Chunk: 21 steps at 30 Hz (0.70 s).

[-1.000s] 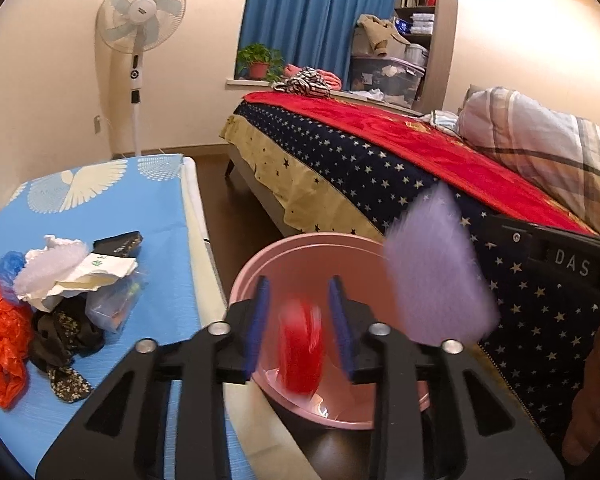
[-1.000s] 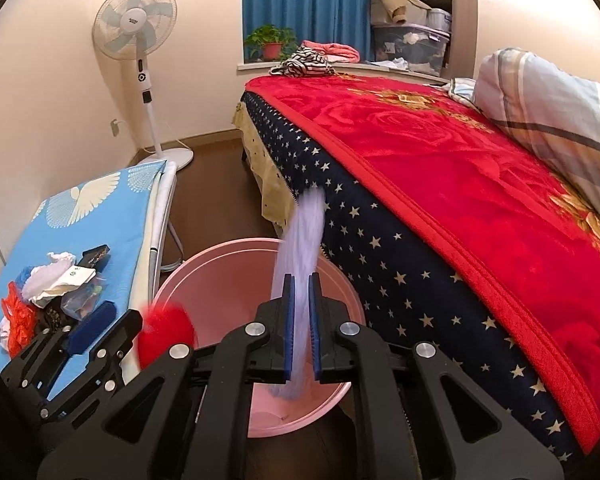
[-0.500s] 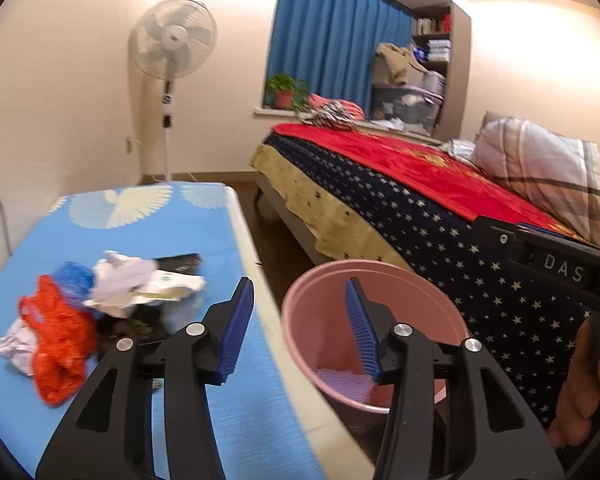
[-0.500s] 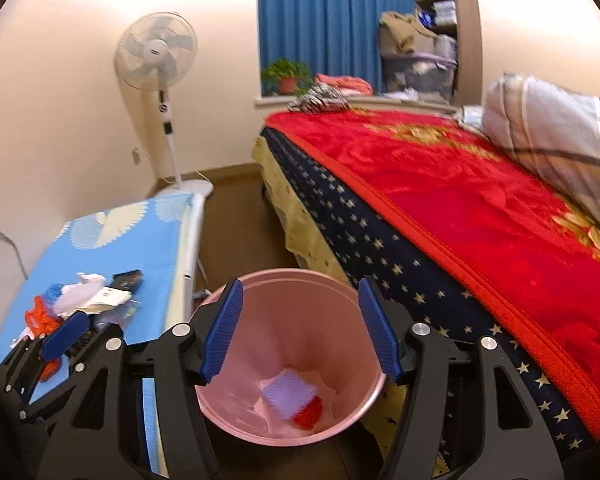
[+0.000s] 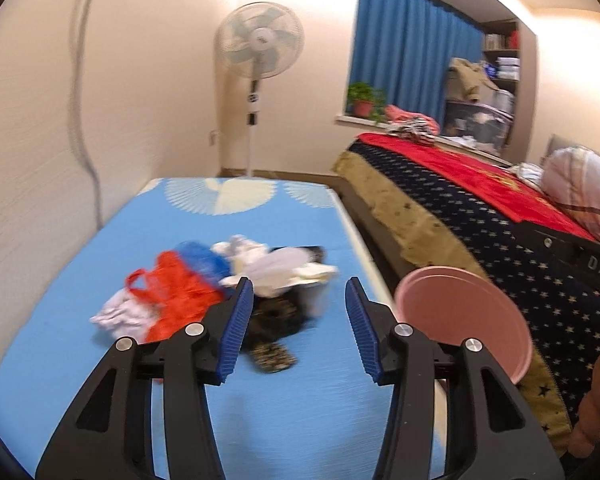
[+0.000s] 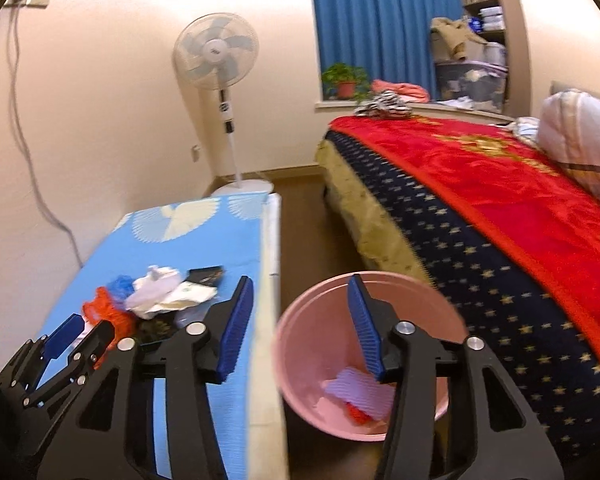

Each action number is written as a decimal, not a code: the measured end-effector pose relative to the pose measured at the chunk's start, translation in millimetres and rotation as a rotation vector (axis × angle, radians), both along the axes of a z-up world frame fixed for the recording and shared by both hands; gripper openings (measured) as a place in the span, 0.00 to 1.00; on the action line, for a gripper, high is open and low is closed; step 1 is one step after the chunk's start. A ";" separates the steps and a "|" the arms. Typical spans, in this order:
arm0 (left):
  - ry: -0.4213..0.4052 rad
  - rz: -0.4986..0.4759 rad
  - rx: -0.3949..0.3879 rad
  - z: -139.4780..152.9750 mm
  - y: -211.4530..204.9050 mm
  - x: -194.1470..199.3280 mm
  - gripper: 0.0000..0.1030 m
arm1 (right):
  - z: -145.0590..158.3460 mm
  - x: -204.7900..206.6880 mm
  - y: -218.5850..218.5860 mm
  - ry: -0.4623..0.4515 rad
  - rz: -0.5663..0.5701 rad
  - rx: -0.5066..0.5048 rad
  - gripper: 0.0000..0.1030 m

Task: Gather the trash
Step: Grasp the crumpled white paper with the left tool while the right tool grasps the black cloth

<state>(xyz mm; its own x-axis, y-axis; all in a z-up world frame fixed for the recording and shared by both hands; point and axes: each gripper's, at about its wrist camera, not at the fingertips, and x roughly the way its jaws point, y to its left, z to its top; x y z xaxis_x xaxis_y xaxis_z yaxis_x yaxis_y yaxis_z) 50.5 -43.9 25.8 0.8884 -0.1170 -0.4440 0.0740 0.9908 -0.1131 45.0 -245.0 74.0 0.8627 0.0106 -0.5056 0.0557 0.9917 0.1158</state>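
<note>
Both jaws stand spread and empty, the right gripper (image 6: pixel 300 322) just closing a little, since we dropped our scraps in the pink bin (image 6: pixel 300 344), so we swing left to the trash pile (image 5: pixel 220 280).

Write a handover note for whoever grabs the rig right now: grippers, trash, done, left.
Left gripper: open, empty, aimed at the trash pile on the blue table.
Right gripper: empty; it has just been closing partway, now open between table edge and pink bin.
Done: lilac piece and red piece lie in the bin.
Left: the pile, including orange bag and white wrappers.
</note>
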 end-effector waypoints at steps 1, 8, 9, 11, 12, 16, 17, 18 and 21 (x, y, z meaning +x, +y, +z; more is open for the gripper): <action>0.004 0.024 0.000 -1.8 7.5 0.7 0.46 | -1.5 2.0 4.7 0.000 0.015 0.004 0.40; -0.007 0.141 0.004 -7.3 44.6 1.5 0.40 | -16.9 17.9 41.3 0.005 0.116 0.038 0.28; -0.008 0.165 0.004 -8.4 50.4 2.1 0.40 | -20.6 21.0 47.6 0.011 0.132 0.044 0.28; 0.001 0.210 -0.010 -11.7 61.9 4.0 0.40 | -27.6 25.3 57.6 0.024 0.156 0.054 0.28; 0.005 0.225 -0.015 -12.6 65.3 5.1 0.40 | -31.7 28.4 62.9 0.033 0.170 0.063 0.28; 0.021 0.294 -0.015 -20.5 78.8 9.1 0.40 | -45.7 39.2 84.5 0.059 0.215 0.080 0.28; 0.026 0.305 -0.015 -22.0 80.9 10.2 0.40 | -48.7 41.7 89.1 0.065 0.225 0.082 0.28; 0.033 0.321 -0.017 -24.8 84.3 10.8 0.40 | -53.2 44.9 94.7 0.075 0.237 0.085 0.28; 0.054 0.369 -0.018 -31.8 93.5 13.6 0.40 | -63.3 52.6 106.7 0.100 0.261 0.098 0.28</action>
